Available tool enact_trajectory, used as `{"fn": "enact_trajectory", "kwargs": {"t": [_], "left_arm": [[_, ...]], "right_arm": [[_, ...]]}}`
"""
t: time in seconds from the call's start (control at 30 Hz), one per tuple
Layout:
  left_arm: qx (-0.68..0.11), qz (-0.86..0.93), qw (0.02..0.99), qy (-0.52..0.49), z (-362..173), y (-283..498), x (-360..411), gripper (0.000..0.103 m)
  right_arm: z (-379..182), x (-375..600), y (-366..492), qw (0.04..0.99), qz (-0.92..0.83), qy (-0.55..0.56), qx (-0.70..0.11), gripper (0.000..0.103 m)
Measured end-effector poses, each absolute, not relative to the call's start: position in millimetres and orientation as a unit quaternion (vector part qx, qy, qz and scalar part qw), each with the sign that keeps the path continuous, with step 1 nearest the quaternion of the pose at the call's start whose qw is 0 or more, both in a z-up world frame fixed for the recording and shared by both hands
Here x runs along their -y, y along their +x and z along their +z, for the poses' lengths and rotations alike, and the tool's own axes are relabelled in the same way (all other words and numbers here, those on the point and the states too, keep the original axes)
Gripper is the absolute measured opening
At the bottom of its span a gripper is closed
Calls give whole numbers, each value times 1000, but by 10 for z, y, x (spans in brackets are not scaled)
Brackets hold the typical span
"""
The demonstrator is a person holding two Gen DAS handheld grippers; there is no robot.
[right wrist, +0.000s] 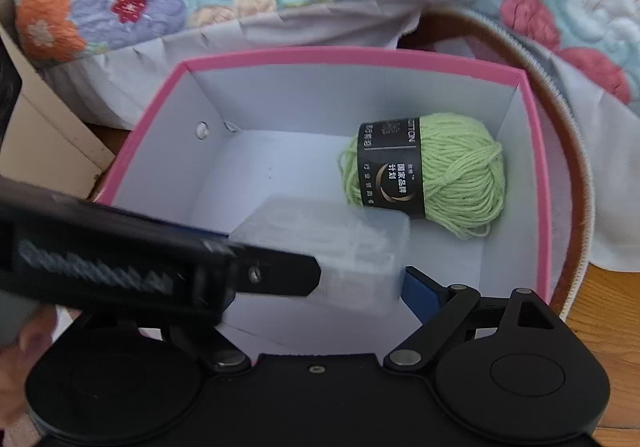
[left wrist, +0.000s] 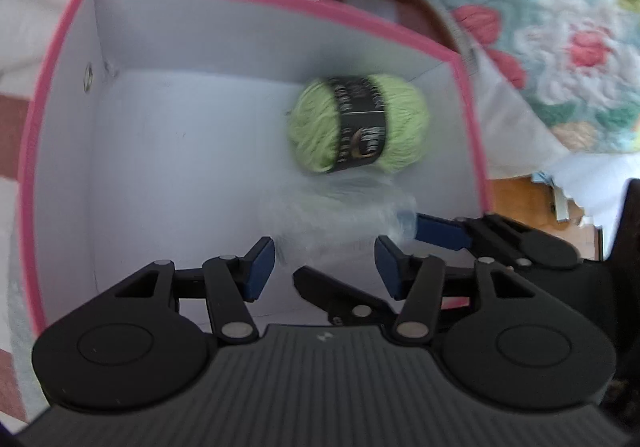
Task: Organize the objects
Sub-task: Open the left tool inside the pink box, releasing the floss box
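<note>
The clear plastic case (right wrist: 340,247) hangs inside the pink-rimmed box (right wrist: 534,151), just short of the green yarn ball (right wrist: 436,171), clamped by the right gripper (right wrist: 360,279); the left gripper (left wrist: 324,263) gapes beside it.

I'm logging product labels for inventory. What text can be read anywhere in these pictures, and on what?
"COTTON", first letters cut off at the band's edge: black band around the green yarn ball.
"国家品牌计划": same band, white characters.
Smaller print on the band: too small to read.
Left wrist view: label blurred, unreadable.
</note>
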State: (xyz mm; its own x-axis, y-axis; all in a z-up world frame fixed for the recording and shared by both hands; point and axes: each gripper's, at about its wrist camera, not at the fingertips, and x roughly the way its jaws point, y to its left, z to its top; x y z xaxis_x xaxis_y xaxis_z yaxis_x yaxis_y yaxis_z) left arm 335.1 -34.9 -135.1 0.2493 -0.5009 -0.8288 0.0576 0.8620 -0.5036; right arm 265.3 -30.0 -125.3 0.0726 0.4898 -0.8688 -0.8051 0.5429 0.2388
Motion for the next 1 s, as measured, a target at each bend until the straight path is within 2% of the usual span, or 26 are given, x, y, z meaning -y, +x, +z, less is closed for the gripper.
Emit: {"fn": "enact_trajectory", "kwargs": {"t": [0.13, 0.27, 0.47, 0.63, 0.77, 0.83, 0.9, 0.97, 1.0], "left_arm": [[-596, -179, 754, -211, -1568, 3430, 327, 53], [-595, -180, 751, -221, -1651, 3451, 338, 52], [-582, -160, 778, -176, -1574, 3430, 426, 51], [-593, -150, 776, -153, -1571, 3431, 424, 53], [-618, -158, 751, -172, -1692, 3412, 453, 52], [-629, -149, 739, -189, -1762, 3438, 462, 51], [-628, -143, 735, -212, -1800, 3430, 452, 46], [-629, -136, 732, -224, -1820, 3427, 454, 33], [-629, -135, 729, -232, -1828, 3428, 454, 31]], "right_arm": [[-1374, 160, 2671, 708, 445, -197, -512, 86], [-1464, 149, 2713, 698, 447, -198, -523, 68], [-1440, 171, 2637, 716, 438, -246, -484, 64], [-1371, 377, 2671, 716, 441, -230, -490, 63], [-1302, 497, 2651, 712, 463, -222, -479, 47], [-1320, 493, 2650, 701, 471, -238, -480, 42], [-1341, 469, 2700, 691, 467, -247, -493, 41], [-1368, 447, 2758, 683, 464, -247, -508, 40], [-1384, 449, 2774, 679, 463, -252, -511, 40]]}}
